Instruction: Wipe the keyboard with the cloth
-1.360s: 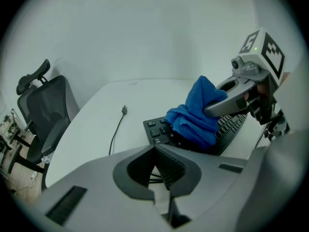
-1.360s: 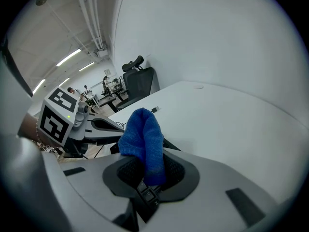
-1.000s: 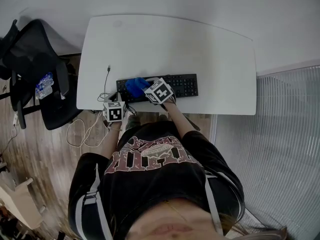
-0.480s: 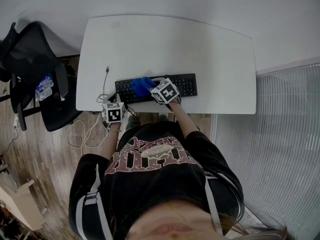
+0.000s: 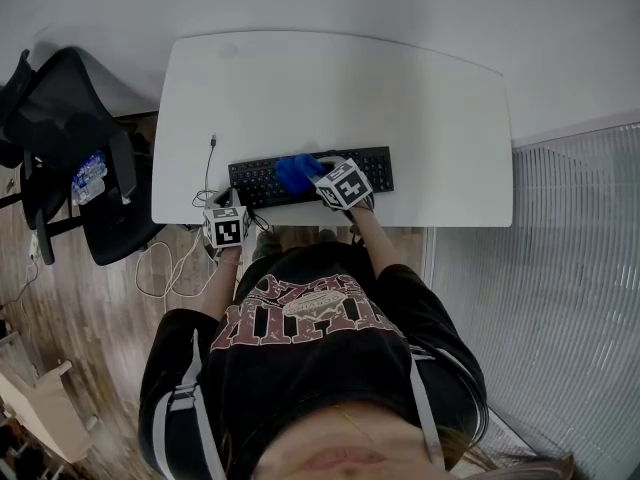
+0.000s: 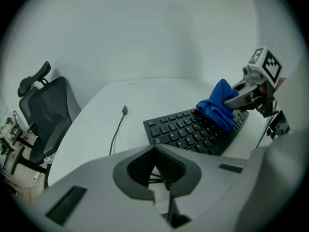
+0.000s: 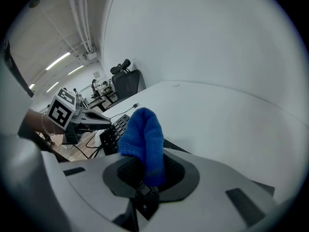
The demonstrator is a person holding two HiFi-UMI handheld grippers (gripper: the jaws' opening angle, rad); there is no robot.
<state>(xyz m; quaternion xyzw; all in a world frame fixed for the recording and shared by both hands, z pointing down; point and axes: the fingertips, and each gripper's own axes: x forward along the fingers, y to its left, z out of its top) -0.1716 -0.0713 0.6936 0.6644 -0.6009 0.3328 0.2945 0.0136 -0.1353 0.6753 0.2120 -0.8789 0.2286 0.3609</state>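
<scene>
Pretty clearly an office. White counter [image 5: 400, 98] with a black keyboard [image 5: 255, 181] and a loose cable [image 5: 209, 163] on it, and a black high-back swivel chair [image 5: 70, 128] parked beside it on wood-look flooring [image 5: 60, 298]. Strip lights [image 7: 58, 61] on the ceiling, and what looks like more workstations [image 7: 101, 88] further back.

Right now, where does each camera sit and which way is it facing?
Head view: on the person's head, looking steeply down at the desk, keyboard and cloth; torso and both arms show.
Left gripper view: on the left claw, shut and empty, facing across the keyboard toward the right claw.
Right gripper view: on the right claw, shut on the cloth, facing the left claw, the wrist behind it, and an office chair.
Shared: both gripper views show the keyboard and the opposite claw.
</scene>
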